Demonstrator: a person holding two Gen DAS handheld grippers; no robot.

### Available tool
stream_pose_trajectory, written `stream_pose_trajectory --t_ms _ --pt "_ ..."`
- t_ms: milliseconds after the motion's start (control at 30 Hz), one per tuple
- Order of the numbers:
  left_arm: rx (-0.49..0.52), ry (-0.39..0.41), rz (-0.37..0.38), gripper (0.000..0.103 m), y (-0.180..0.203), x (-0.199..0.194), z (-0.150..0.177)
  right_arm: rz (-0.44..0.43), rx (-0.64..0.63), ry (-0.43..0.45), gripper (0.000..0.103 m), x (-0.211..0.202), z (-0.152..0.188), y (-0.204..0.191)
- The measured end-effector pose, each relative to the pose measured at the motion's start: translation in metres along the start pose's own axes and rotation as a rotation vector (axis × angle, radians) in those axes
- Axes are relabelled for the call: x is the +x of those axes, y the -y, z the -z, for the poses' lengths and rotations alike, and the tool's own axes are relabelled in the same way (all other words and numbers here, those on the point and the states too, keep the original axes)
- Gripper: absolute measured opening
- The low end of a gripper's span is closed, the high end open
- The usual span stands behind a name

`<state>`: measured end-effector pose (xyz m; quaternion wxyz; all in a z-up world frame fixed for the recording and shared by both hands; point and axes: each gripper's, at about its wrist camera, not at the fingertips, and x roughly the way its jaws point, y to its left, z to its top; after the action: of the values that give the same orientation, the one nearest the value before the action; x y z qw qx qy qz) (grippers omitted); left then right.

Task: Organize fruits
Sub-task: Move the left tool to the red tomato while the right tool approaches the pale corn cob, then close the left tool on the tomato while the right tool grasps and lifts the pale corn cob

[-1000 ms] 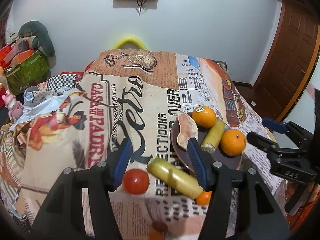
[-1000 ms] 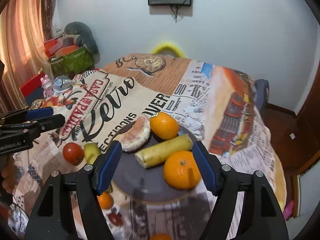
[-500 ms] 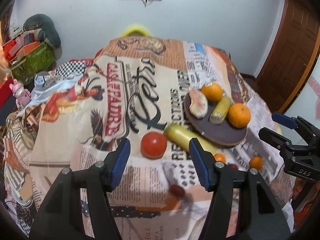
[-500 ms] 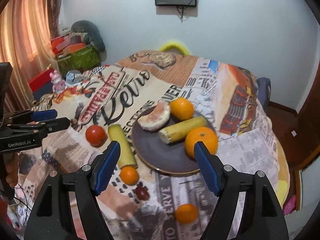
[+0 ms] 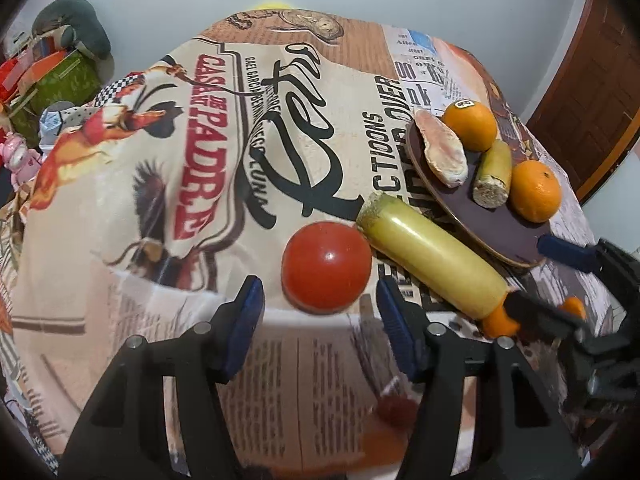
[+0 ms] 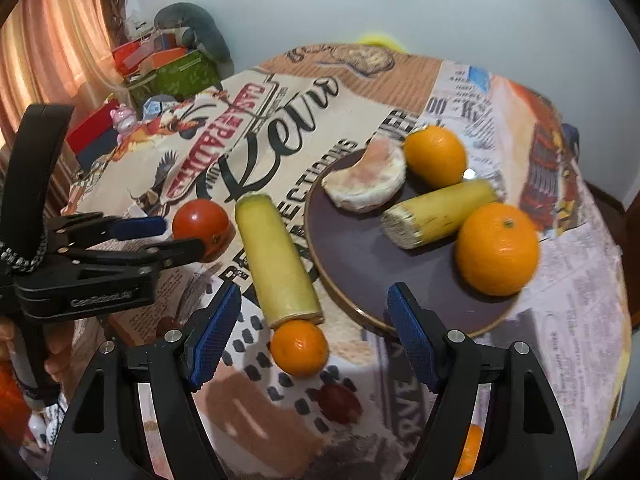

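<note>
Both the left gripper and right gripper were open and empty; a careless reach risked rolling the tomato off the worktop's near edge.

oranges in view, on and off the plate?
4, possibly more hidden. Two big oranges on the plate: far orange, near-right orange. A small orange on the cloth touches the long yellow piece's end. Another orange peeks behind the right gripper's finger.
</note>
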<state>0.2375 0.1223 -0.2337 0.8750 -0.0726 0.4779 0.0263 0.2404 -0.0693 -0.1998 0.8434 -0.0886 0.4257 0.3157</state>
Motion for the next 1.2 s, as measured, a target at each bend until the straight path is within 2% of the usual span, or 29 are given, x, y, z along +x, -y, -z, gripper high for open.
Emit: stream_pose_trajectory --t_ms 67,133,200,333,667,833,1200 --pt "-0.005 -0.003 0.013 0.05 -0.001 0.006 -0.002 -0.022 0.008 -0.013 0.059 0.005 0.001 -0.001" --pt "-0.014 -0.006 0.032 0.048 -0.002 0.011 -0.005 -0.043 0.006 -0.031 0.053 0.009 0.001 -0.003" --pt "-0.014 0.009 0.033 0.047 -0.002 0.011 -0.006 -0.039 -0.008 -0.028 0.052 0.011 0.0 -0.007" --pt "-0.012 0.019 0.049 0.045 -0.005 0.008 -0.004 -0.056 -0.026 -0.048 0.042 0.016 -0.003 -0.014" --pt "0.018 0.059 0.057 0.045 -0.014 -0.03 0.019 -0.004 -0.065 -0.097 0.045 0.034 -0.008 -0.026" --pt "0.025 0.067 0.056 0.045 -0.017 -0.04 0.027 -0.081 -0.08 -0.137 0.042 0.041 -0.011 -0.038" --pt "-0.02 0.069 0.044 0.045 -0.033 -0.036 0.026 -0.063 -0.124 -0.161 0.044 0.067 -0.037 -0.053"
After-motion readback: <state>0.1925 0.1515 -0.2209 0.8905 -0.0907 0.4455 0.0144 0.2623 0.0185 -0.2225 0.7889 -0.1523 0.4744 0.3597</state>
